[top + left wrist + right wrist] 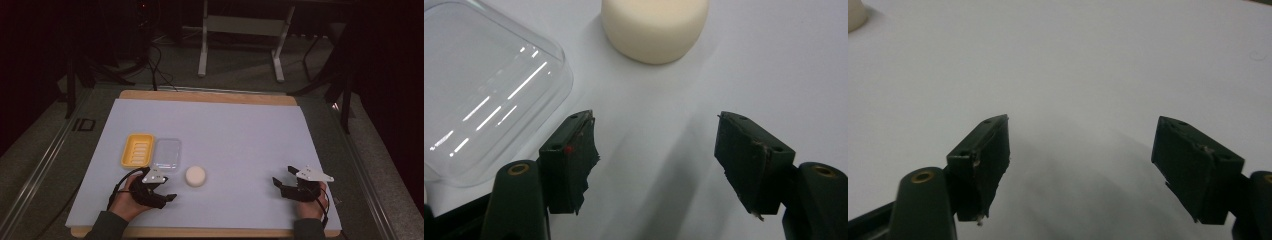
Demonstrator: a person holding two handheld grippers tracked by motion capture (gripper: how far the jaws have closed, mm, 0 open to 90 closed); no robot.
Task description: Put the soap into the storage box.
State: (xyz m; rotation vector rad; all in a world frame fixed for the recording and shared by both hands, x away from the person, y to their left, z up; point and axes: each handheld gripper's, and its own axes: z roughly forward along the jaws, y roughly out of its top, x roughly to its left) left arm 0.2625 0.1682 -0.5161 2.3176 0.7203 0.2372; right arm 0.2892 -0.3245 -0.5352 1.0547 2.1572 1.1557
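A round cream soap bar (195, 176) lies on the white mat (225, 125), just right of my left gripper (167, 187). In the left gripper view the soap (654, 27) sits ahead of the gripper (656, 120), whose jaws stand apart with nothing between them. A clear plastic lid (166, 154) lies beside a yellow ribbed dish (137, 149); the lid (484, 85) is at the left jaw's side. My right gripper (281, 175) rests low at the mat's right, open and empty (1083, 120), with the soap's edge (855, 15) far off.
The mat covers a wooden table (210, 96) whose edge shows at the back and front. Behind the table stand a white frame's legs (202, 55) and cables on the dark floor. Bare mat stretches between the two grippers.
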